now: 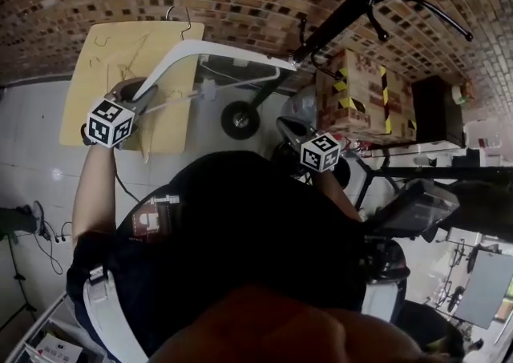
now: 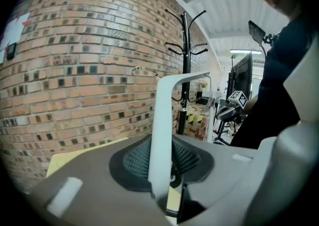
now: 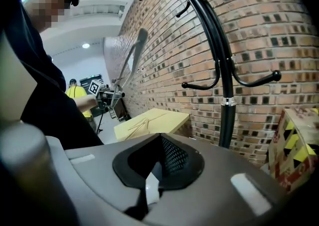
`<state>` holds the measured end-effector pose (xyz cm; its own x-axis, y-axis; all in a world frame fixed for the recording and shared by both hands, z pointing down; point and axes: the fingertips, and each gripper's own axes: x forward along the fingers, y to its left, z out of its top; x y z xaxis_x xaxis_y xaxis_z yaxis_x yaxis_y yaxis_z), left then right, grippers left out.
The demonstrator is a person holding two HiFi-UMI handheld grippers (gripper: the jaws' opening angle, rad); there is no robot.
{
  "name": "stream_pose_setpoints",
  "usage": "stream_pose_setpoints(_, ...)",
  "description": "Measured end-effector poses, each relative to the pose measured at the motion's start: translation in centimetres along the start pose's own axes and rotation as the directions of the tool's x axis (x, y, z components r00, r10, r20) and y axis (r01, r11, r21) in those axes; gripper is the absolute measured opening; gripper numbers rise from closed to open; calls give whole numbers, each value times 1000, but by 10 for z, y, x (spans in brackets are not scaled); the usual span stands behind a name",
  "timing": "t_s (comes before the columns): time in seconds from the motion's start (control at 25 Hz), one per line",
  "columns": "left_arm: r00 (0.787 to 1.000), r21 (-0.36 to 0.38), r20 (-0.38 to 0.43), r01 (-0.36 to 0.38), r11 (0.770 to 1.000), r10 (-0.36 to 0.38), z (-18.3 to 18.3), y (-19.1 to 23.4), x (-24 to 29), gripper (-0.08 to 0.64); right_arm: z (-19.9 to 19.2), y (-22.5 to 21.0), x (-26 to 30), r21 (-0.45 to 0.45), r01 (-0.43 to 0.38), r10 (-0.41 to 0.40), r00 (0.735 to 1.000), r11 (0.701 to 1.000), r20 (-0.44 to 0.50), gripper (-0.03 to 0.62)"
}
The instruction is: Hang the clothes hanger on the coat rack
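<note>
A white plastic clothes hanger (image 1: 196, 47) with a thin wire hook (image 1: 180, 15) is raised above the yellow table. My left gripper (image 1: 144, 95) is shut on one end of its arm. In the left gripper view the white arm (image 2: 162, 120) stands between the mesh pads and bends right toward the black coat rack (image 2: 185, 65). The rack's pole (image 1: 353, 1) runs across the upper right of the head view, just past the hanger's far tip. My right gripper (image 1: 298, 139) hangs lower, near the rack's pole (image 3: 225, 80), with its jaws together on nothing.
A yellow table (image 1: 96, 89) stands against the brick wall and has thin wire hangers (image 1: 136, 53) lying on it. A cardboard box with yellow-and-black tape (image 1: 361, 89) sits by the rack's foot. A wheeled frame (image 1: 239, 119) and a monitor (image 1: 413, 205) stand close by.
</note>
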<state>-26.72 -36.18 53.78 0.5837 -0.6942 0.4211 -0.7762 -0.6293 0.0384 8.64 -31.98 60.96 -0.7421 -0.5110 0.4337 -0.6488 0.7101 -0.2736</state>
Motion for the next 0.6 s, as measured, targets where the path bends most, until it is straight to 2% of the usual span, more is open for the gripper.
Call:
stream_pose_setpoints(0.28, 990, 11, 128, 52, 999, -53, 98, -83, 24, 101, 5, -34, -59, -9, -10, 11, 999, 1000, 46, 14)
stream_pose_setpoints(0.6, 984, 179, 160, 45, 983, -74, 181, -147, 38, 101, -4, -64, -112, 14, 15, -16, 996, 1000, 92, 14)
